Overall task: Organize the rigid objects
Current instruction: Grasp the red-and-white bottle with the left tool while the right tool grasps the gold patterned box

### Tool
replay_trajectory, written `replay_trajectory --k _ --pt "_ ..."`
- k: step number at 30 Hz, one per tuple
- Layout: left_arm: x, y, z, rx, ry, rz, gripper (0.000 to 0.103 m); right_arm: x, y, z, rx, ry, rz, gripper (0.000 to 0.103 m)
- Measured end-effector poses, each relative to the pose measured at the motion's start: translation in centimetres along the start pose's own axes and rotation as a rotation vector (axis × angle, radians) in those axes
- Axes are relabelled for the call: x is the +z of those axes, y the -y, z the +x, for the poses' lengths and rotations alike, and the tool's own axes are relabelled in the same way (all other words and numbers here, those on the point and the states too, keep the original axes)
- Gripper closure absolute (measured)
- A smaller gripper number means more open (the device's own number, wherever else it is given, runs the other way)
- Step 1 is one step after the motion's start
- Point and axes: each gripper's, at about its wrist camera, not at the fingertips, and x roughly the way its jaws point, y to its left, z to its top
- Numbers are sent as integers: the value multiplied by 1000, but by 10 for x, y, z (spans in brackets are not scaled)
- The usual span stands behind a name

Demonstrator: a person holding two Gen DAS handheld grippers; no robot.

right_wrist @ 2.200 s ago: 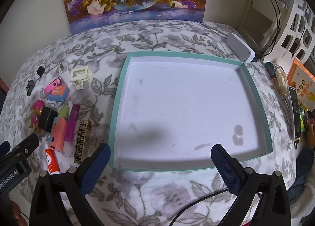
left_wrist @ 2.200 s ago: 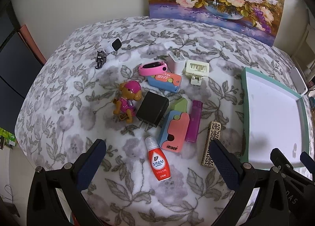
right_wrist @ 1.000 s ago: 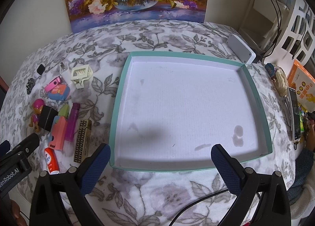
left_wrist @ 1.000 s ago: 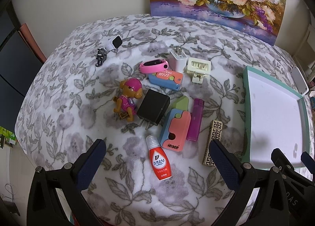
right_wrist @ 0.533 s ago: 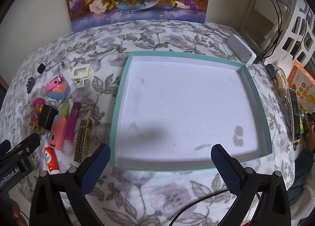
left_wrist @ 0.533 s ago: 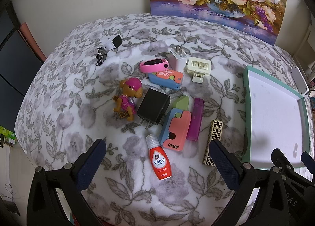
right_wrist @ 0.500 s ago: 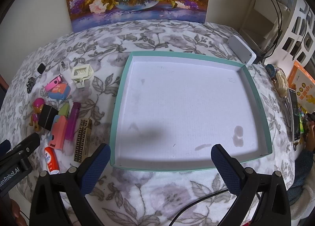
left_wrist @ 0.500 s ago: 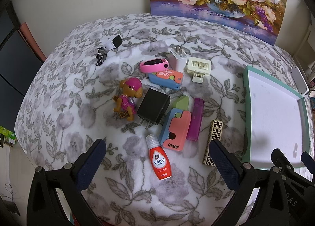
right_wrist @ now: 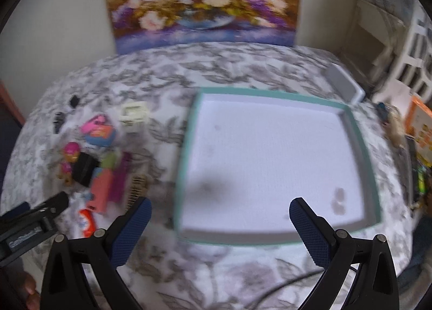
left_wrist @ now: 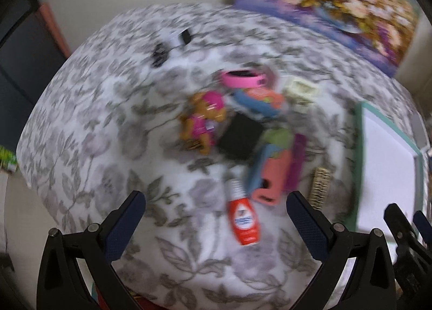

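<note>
Small objects are lying clustered left of the tray [right_wrist: 186, 148]; both tools, left [left_wrist: 216, 225] and right [right_wrist: 220, 225], are hovering wide open, empty.

No text can be read in either view, because both are blurred by motion. The red bottle [left_wrist: 243, 218] carries a white label with blue marks, but the characters on it are smeared and cannot be made out. The salmon-coloured case [left_wrist: 273, 178] shows only a dark smudge near its lower end, where the letters are not legible. On the side of the left gripper [right_wrist: 29, 225], seen from the right wrist camera, there is a pale line of print, too blurred to read. The orange box [right_wrist: 419, 126] at the right edge has printing, also unreadable.
</note>
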Motion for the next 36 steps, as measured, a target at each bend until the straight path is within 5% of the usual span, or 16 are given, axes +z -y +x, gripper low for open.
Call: replay_trajectory --k 9,23,29,36 --pt "-3 -9 25 -42 -96 -51 7 7 -48 28 113 -58 -110 1" --pt "-2 19 56 -89 -215 53 47 11 -67 63 188 -183 -123 46" --pt "-5 35 64 -111 -241 83 66 10 -80 73 191 -215 -162 60" --pt "-7 41 78 -133 -254 71 71 6 -87 88 188 -260 -181 65"
